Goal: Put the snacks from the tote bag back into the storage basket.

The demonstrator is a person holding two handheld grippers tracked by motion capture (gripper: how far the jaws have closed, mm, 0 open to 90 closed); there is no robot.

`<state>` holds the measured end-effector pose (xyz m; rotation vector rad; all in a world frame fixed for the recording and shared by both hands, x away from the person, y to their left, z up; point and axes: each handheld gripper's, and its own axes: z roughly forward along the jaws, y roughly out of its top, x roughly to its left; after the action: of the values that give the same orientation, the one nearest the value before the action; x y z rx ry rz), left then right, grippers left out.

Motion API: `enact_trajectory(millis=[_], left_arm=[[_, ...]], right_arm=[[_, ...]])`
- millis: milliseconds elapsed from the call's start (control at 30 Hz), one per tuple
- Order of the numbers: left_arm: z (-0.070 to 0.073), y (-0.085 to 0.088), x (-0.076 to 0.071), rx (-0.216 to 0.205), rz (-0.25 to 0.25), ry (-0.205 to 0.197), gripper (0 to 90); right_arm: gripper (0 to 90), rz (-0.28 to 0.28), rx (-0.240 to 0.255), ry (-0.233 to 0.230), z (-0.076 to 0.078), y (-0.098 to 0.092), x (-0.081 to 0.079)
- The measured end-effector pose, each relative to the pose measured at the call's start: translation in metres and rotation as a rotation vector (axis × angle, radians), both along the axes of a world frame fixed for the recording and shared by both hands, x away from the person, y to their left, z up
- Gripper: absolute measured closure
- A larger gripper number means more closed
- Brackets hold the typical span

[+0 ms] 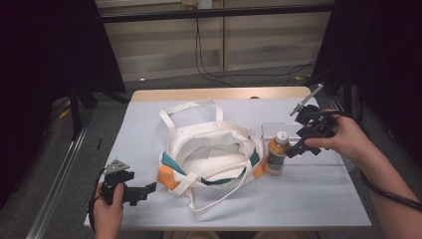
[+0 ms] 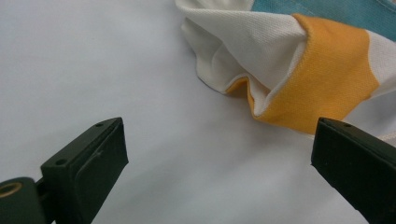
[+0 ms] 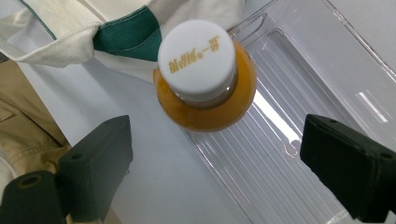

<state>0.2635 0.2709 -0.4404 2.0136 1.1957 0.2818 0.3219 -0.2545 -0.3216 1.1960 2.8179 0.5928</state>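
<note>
your right gripper [image 1: 297,147] hangs just above and beside the orange juice bottle [image 1: 276,153], its jaws spread wide with nothing between the pads; in the right gripper view the two black jaws stand on either side of the frame and the bottle's white cap [image 3: 196,59] sits ahead of them, untouched. the bottle stands upright at the near left end of the clear plastic tray [image 1: 318,169], its base on the tray's ribbed floor, right up against the right side of the canvas tote bag [image 1: 209,157]. the tote lies slumped in the middle of the table [image 1: 308,204], mouth open toward the ceiling, with white handles looping out at the far side and the near side, and teal and orange panels along its lower edge. your left gripper [image 1: 149,188] rests low on the table near the front left corner, pointing at the tote's orange corner [image 2: 322,79]; its jaws are also parted and empty, with only the pale tabletop between them and the orange fabric just ahead of the tips, not touching. your left hand [image 1: 108,206] wraps the handle, and the right hand [image 1: 343,139] holds its gripper over the tray.
</note>
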Motion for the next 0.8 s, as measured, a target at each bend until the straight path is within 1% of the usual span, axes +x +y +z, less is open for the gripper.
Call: enact_trajectory(millis=[133,367,467,533,567,600,733,800], left_arm=[[0.0,-0.001,0.0,-0.003,0.0,0.003,3.5],[0.0,-0.001,-0.001,-0.004,0.008,0.001,3.5],[-0.001,-0.002,-0.001,-0.011,0.013,0.0,3.5],[-0.001,-0.002,-0.001,-0.009,0.012,0.001,3.5],[-0.001,-0.001,0.0,-0.007,0.006,0.008,3.5],[-0.001,-0.001,-0.001,-0.007,0.006,0.008,3.5],[-0.002,-0.002,-0.001,-0.014,0.014,0.004,3.5],[-0.002,-0.002,-0.001,-0.011,0.014,0.005,3.5]], right_arm=[[9.1,-0.002,-0.007,0.0,-0.002,-0.002,-0.002],[8.5,-0.01,0.001,-0.001,-0.007,-0.007,-0.006],[8.5,-0.011,0.013,-0.007,-0.008,-0.009,-0.008],[8.5,-0.011,0.022,-0.007,-0.01,-0.011,-0.009],[8.5,-0.008,0.026,-0.009,-0.011,-0.011,-0.009],[8.5,-0.007,0.024,-0.009,-0.012,-0.011,-0.009],[8.5,-0.008,0.038,-0.006,-0.016,-0.012,-0.012],[8.5,-0.005,0.043,-0.013,-0.018,-0.012,-0.013]])
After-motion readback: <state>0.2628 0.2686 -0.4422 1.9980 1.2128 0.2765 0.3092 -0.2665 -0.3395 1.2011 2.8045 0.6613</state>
